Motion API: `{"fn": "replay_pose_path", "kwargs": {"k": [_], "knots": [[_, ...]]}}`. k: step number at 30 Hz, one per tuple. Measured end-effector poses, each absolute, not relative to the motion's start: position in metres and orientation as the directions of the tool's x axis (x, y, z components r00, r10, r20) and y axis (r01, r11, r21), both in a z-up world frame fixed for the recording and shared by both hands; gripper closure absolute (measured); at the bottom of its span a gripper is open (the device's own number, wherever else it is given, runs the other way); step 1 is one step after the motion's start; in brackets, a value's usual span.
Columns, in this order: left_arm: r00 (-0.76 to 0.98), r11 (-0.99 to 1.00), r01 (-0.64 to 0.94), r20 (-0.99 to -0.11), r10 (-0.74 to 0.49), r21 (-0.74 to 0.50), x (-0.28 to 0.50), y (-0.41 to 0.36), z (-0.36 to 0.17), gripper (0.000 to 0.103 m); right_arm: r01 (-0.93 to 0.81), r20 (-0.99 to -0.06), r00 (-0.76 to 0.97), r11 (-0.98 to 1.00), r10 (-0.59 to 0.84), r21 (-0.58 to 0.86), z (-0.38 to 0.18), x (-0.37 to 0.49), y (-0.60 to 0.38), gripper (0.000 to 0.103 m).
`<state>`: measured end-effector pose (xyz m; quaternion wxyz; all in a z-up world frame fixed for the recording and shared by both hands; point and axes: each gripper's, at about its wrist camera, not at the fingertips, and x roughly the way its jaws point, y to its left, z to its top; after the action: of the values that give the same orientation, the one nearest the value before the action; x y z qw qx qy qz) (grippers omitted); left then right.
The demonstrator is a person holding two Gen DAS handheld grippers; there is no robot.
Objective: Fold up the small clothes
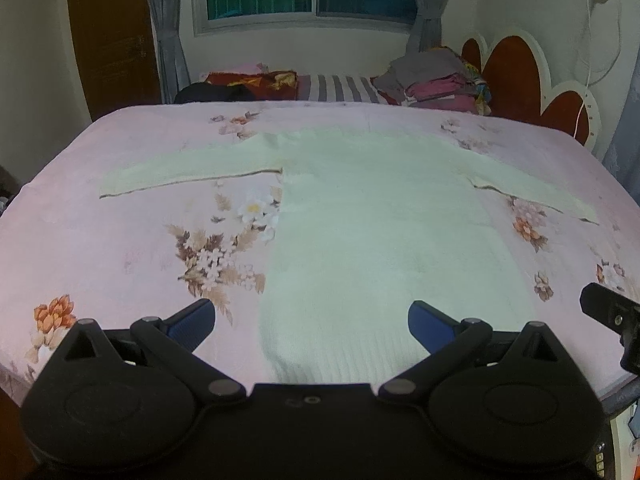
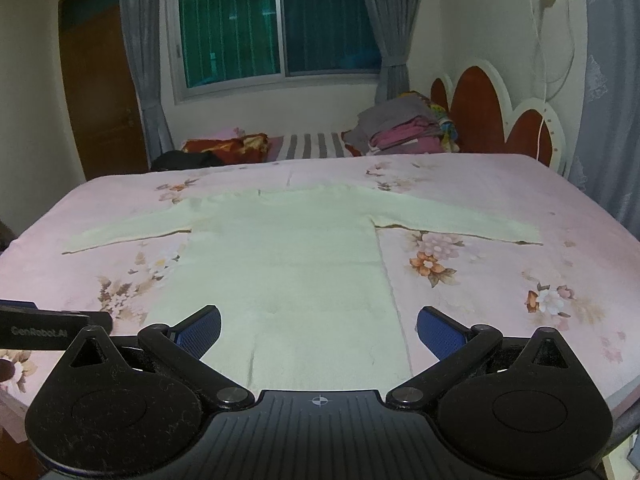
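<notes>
My left gripper [image 1: 311, 326] and right gripper [image 2: 319, 334] hover spread wide, empty, over the hem of the pale sweater [image 2: 288, 272], which lies flat on the floral bedspread [image 2: 500, 200].

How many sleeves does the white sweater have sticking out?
2. The left sleeve lies flat out toward the left side of the bed, the right sleeve flat out toward the right. None is folded in yet.

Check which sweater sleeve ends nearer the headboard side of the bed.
The sweater's right-hand sleeve: it stretches toward the red-and-white headboard. The other sleeve points toward the door side.
</notes>
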<state>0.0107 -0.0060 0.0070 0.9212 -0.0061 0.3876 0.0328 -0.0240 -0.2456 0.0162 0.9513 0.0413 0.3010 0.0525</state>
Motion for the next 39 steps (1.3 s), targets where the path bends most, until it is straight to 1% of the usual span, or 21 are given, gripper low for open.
{"fn": "replay_pose_path", "kwargs": {"k": [4,7,14,19,24,29,39], "knots": [[0.693,0.998,-0.064,-0.719,0.059,0.021,0.027,-0.005,0.003,0.000,-0.065,-0.538,0.834,0.991,0.118,0.117,0.011,-0.012,-0.248,0.000],[0.701,0.997,-0.070,-0.711,0.058,0.013,0.039,-0.003,0.001,0.000,-0.058,-0.534,0.839,0.993,0.103,0.100,0.007,0.003,-0.250,0.000],[0.714,0.995,-0.102,-0.695,0.078,0.008,0.075,0.003,-0.009,0.000,-0.101,-0.519,0.842,0.988,0.147,0.116,0.002,0.037,-0.263,0.000],[0.716,0.993,-0.117,-0.691,0.099,0.021,0.104,0.006,-0.015,0.000,-0.086,-0.527,0.834,0.983,0.160,0.162,-0.002,0.069,-0.276,0.000],[0.691,0.989,-0.148,-0.717,0.093,-0.013,0.137,0.011,-0.022,0.000,-0.071,-0.540,0.829,0.986,0.143,0.152,-0.007,0.105,-0.294,0.000],[0.666,0.980,-0.194,-0.739,0.105,-0.035,0.174,0.010,-0.032,0.000,-0.045,-0.565,0.812,0.982,0.144,0.185,-0.016,0.149,-0.319,0.000],[0.659,0.976,-0.216,-0.739,0.139,-0.009,0.237,-0.011,-0.046,0.000,-0.013,-0.607,0.784,0.981,0.129,0.191,-0.039,0.225,-0.357,0.000]]}}
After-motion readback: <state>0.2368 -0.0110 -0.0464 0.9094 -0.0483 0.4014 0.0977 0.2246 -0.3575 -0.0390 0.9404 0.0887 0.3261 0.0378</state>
